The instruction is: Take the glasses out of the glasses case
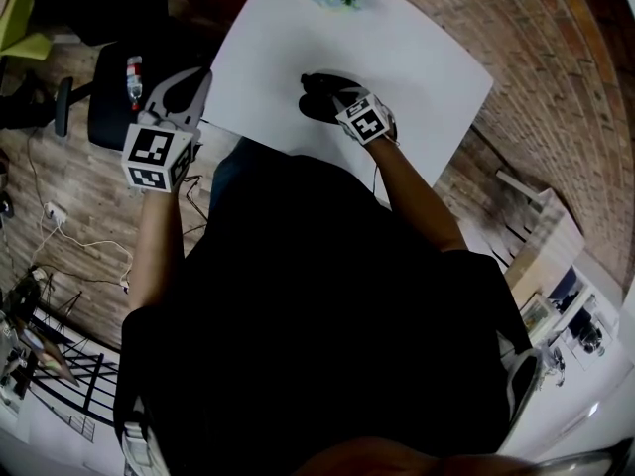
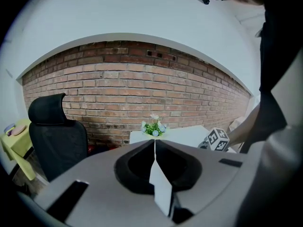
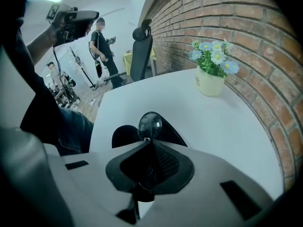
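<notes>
The glasses are pinched in the closed right gripper, with 1 lens seen at 12 o'clock past the tips, just above the case. The left gripper is shut on nothing and held off-table at 9 o'clock.

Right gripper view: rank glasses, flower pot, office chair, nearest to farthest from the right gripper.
1. glasses: clamped at the tips of the right gripper.
2. flower pot: ahead to the right, on the table by the brick wall.
3. office chair: farthest, past the table's far end, left of the pot.
</notes>
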The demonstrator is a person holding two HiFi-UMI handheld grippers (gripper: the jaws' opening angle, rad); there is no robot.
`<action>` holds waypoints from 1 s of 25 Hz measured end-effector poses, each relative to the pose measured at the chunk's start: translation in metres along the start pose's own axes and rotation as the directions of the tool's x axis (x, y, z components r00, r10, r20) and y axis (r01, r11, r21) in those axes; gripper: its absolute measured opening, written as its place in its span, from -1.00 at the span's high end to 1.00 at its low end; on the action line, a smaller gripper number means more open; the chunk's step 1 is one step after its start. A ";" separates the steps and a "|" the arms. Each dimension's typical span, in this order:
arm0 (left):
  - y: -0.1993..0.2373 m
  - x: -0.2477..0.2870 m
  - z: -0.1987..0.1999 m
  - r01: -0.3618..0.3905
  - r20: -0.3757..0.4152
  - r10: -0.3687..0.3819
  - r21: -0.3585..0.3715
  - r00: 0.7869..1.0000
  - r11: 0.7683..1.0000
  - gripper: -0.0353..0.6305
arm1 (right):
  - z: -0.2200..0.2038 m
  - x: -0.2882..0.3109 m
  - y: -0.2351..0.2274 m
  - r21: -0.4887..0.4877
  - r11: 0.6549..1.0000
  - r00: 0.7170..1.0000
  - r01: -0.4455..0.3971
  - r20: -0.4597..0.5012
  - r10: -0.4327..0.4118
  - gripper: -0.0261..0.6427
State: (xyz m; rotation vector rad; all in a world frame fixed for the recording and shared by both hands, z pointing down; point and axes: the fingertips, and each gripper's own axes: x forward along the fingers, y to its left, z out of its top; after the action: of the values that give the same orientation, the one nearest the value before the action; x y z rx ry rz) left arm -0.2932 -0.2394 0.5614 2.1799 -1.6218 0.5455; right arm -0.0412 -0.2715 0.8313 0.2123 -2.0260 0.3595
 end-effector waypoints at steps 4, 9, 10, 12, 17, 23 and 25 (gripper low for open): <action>-0.008 -0.006 0.004 -0.005 0.015 0.005 0.011 1.000 1.000 0.86 | 0.001 -0.010 -0.001 0.004 1.000 0.999 0.012 0.029 -0.013 0.85; -0.019 -0.008 0.012 -0.001 0.034 0.000 0.020 0.999 1.000 0.86 | 0.011 -0.025 -0.004 -0.008 0.999 0.997 0.036 0.067 -0.035 0.85; -0.022 -0.008 0.012 0.001 0.037 -0.002 0.025 0.999 1.000 0.86 | 0.011 -0.029 -0.004 -0.010 0.999 0.997 0.038 0.073 -0.037 0.85; -0.028 -0.010 0.014 0.006 0.043 -0.007 0.031 0.999 0.999 0.86 | 0.012 -0.037 -0.003 -0.008 0.999 0.995 0.045 0.086 -0.044 0.85; -0.039 -0.017 0.023 0.013 0.066 -0.017 0.059 0.998 0.998 0.86 | 0.019 -0.058 -0.003 0.015 0.998 0.989 0.064 0.133 -0.065 0.85; -0.053 -0.026 0.035 0.018 0.082 -0.025 0.088 0.996 0.996 0.86 | 0.027 -0.088 -0.007 0.023 0.994 0.973 0.103 0.203 -0.106 0.85; -0.059 -0.028 0.039 0.020 0.092 -0.029 0.098 0.995 0.995 0.86 | 0.030 -0.096 -0.007 0.025 0.993 0.967 0.115 0.227 -0.118 0.85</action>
State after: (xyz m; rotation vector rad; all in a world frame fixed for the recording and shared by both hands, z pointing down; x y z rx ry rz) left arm -0.2408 -0.2199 0.5100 2.3246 -1.6453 0.5329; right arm -0.0199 -0.2886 0.7338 0.3937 -2.2261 0.2828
